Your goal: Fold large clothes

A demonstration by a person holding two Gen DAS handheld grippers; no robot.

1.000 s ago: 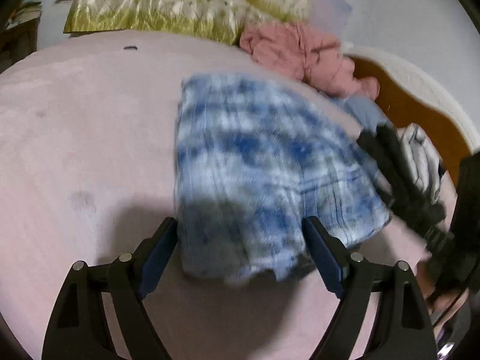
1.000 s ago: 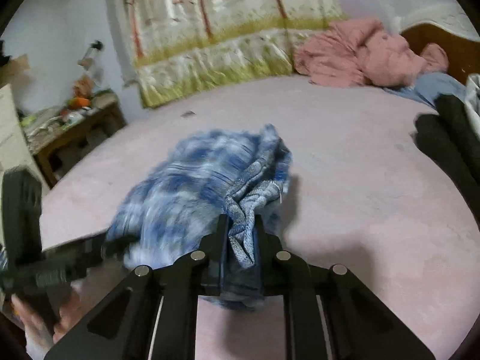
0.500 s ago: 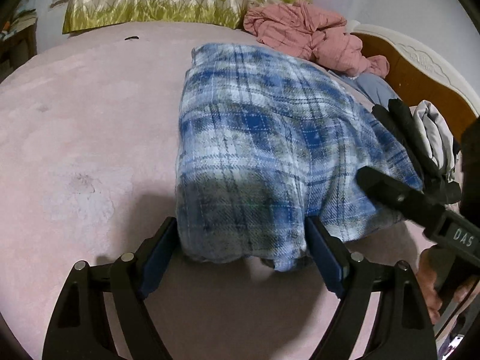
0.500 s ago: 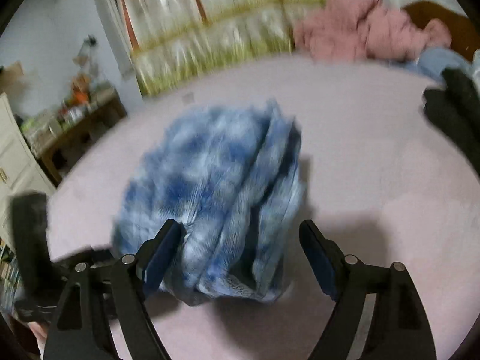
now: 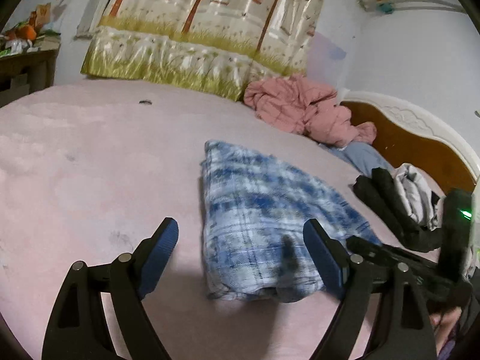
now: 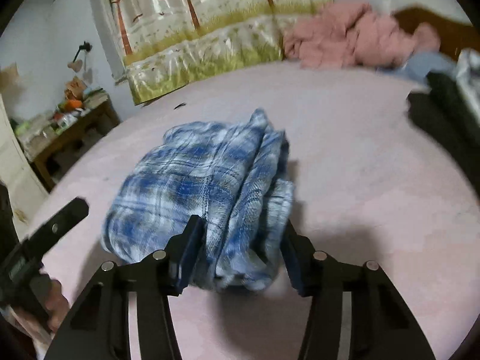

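Observation:
A folded blue plaid garment (image 5: 264,216) (image 6: 192,186) lies on the pink bed (image 5: 90,156). My left gripper (image 5: 240,225) hovers open over its near end, fingers wide, touching nothing. My right gripper (image 6: 241,225) straddles the thick stacked edge of the garment; its jaws are closing, and the cloth fills the gap and meets both pads. In the left wrist view the right gripper's body (image 5: 390,255) shows at the right. The left gripper's finger (image 6: 69,213) and a hand on its grip show at the left of the right wrist view.
A crumpled pink garment (image 5: 306,108) lies at the head of the bed by the wooden headboard (image 5: 420,147). Black clothes (image 5: 387,204) and grey clothes (image 5: 414,189) are stacked at the right. A printed curtain (image 5: 204,30) hangs behind, and a cluttered side table (image 6: 66,120) stands left.
The right gripper let go of the garment's edge, opened wide, then narrowed around the thicker fold. The left gripper drew back and tilted up, so the garment looks farther off.

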